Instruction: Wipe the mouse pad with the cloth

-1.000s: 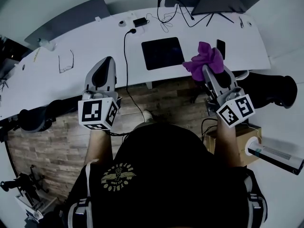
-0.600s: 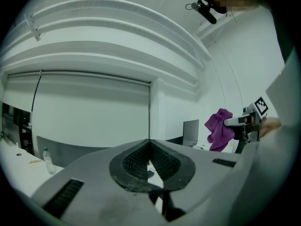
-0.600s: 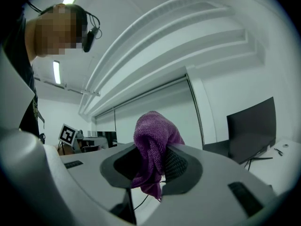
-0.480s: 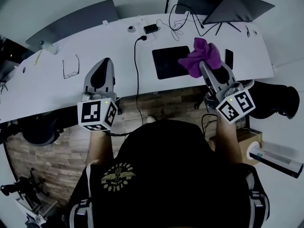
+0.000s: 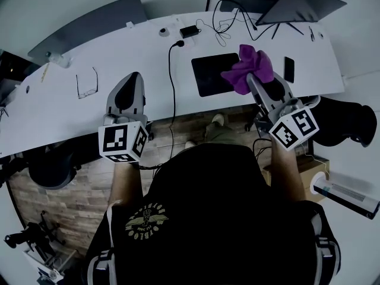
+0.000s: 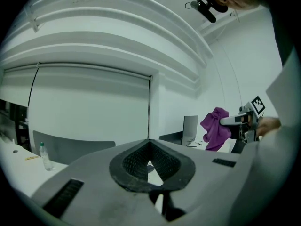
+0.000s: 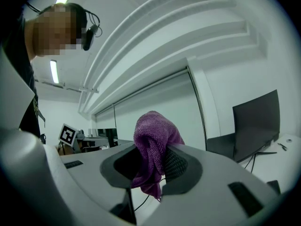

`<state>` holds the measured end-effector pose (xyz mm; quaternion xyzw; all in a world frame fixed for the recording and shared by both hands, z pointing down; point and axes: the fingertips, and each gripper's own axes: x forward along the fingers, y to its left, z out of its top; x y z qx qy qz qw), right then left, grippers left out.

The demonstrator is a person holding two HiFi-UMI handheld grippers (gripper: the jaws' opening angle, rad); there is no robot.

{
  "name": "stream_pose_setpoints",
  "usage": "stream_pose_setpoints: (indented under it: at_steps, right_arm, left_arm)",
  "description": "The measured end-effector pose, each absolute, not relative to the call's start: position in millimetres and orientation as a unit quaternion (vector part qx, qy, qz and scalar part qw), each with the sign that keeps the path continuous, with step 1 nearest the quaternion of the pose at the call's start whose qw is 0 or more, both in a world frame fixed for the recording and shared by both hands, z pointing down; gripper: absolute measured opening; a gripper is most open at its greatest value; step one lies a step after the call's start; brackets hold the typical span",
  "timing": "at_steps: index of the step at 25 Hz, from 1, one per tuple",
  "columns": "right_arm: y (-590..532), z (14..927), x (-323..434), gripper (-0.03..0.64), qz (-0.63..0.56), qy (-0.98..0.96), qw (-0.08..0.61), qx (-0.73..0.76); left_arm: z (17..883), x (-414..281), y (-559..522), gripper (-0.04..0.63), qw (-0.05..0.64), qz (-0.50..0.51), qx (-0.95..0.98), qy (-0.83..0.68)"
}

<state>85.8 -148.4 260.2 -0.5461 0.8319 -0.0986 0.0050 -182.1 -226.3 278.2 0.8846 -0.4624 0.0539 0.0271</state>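
Right gripper [image 5: 254, 81] stood at 1 o'clock, fingers clamped on purple cloth [image 5: 250, 66] over right edge of mouse pad [image 5: 211, 74]; left gripper [image 5: 128, 91] at 10 o'clock, fingers together.

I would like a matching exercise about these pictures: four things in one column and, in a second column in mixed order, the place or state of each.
Things
1. cloth
2. mouse pad
3. glasses
4. left gripper

Places or states
A. shut, nothing between its jaws
B. black, lying flat on the white desk
C. purple, clamped in the right gripper
D. on the desk, well to the left of the pad

Pairs: 1-C, 2-B, 3-D, 4-A
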Motion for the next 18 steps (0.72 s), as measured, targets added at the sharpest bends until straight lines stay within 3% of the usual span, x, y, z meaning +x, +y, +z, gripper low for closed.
stream_pose_setpoints:
  at_steps: [18]
  right_arm:
    - [-216.2, 292.6, 105.6, 0.112, -0.123, 0.851, -0.006, -0.511]
  left_arm:
    - [300.4, -157.1, -266.8, 0.002, 0.039, 0.081, 0.87, -0.485]
